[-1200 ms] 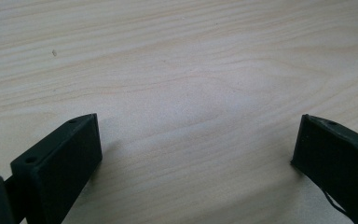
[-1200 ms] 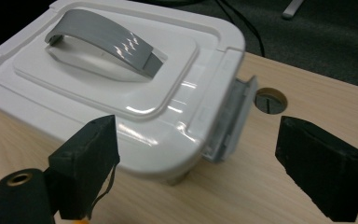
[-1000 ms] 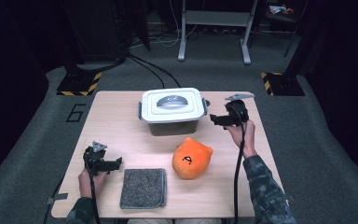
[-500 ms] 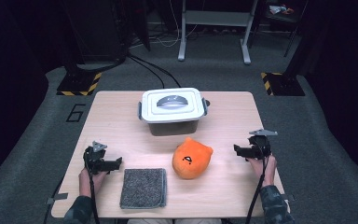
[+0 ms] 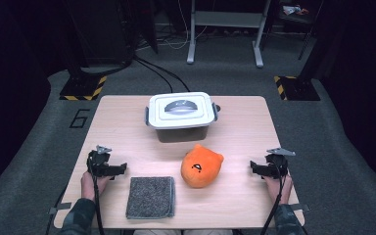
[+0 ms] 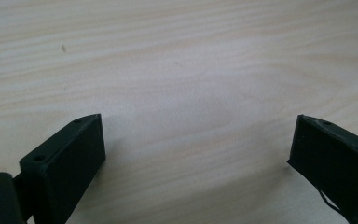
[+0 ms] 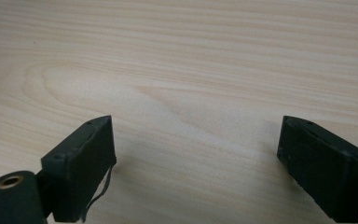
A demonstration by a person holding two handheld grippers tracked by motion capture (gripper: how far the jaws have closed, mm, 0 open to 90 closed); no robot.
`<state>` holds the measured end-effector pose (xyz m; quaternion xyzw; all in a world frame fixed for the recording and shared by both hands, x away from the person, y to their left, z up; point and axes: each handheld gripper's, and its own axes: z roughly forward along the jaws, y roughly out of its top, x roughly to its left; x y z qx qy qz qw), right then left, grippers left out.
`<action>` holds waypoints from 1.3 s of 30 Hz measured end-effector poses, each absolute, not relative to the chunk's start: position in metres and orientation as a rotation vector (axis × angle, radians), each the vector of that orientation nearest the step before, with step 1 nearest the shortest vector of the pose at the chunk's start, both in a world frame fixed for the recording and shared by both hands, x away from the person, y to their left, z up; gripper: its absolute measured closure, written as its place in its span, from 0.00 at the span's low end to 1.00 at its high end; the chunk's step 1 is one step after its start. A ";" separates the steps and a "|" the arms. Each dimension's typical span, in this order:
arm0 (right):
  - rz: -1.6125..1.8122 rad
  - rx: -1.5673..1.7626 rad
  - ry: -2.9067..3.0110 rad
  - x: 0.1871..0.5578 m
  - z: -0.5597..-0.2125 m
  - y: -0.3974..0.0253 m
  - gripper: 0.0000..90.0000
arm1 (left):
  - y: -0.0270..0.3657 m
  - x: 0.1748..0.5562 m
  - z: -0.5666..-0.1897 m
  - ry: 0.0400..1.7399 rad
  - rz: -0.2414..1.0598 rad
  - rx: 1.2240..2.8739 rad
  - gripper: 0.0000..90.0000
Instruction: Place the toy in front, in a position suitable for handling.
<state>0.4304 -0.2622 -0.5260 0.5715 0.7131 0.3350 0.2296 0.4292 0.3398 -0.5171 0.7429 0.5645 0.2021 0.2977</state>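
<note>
The left tool [image 5: 108,166] and the right tool [image 5: 268,168] are both rested on the pale wooden worktop [image 5: 245,122], near its front edge, and each one is seen with its jaws spread wide and nothing between them. In the left gripper view and the right gripper view, only bare wood grain is seen ahead of the jaws.

The round orange plush toy with small ears [image 5: 202,165] is found between the two tools, nearer to the right tool but well apart from it. The folded grey rectangular cloth [image 5: 150,197] is placed just beside the left tool, on its inner side and a little closer to the person. The white plastic box with a closed lid and a grey handle [image 5: 180,113] is placed beyond both tools, behind the plush toy.

It is judged that no grasp is made yet: the toy and the cloth are untouched and the lid is closed on the box, so whatever handling is meant is all left to do.

The plush toy is almost round, so no clear long axis can be given; its ears are pointed away from the person, toward the box, and its face is turned upward. The long axis of the cloth is directed from the person toward the box
</note>
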 end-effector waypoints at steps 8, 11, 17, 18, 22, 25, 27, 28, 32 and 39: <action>0.867 1.500 1.976 0.429 -0.528 -0.254 0.14 | 0.324 0.452 -0.470 1.387 0.578 1.889 0.04; 0.878 1.514 1.973 0.429 -0.528 -0.255 0.14 | 0.312 0.464 -0.449 1.330 0.591 1.890 0.05; 0.874 1.517 1.971 0.428 -0.528 -0.254 0.15 | 0.281 0.491 -0.413 1.203 0.619 1.923 0.08; 0.874 1.507 1.973 0.429 -0.528 -0.254 0.15 | 0.275 0.495 -0.408 1.178 0.630 1.925 0.09; 0.876 1.518 1.970 0.428 -0.528 -0.254 0.15 | 0.253 0.516 -0.394 1.093 0.594 1.969 0.10; 0.876 1.508 1.974 0.429 -0.528 -0.255 0.15 | 0.236 0.532 -0.388 1.058 0.574 1.966 0.12; 0.876 1.506 1.976 0.429 -0.528 -0.255 0.15 | 0.224 0.542 -0.385 1.030 0.559 1.985 0.16; 0.876 1.506 1.976 0.429 -0.528 -0.255 0.15 | 0.224 0.542 -0.385 1.030 0.559 1.985 0.16; 0.871 1.504 1.982 0.428 -0.528 -0.256 0.15 | 0.199 0.562 -0.383 0.953 0.509 2.001 0.24; 0.878 1.510 1.974 0.429 -0.528 -0.256 0.15 | 0.182 0.580 -0.385 0.924 0.477 2.034 0.35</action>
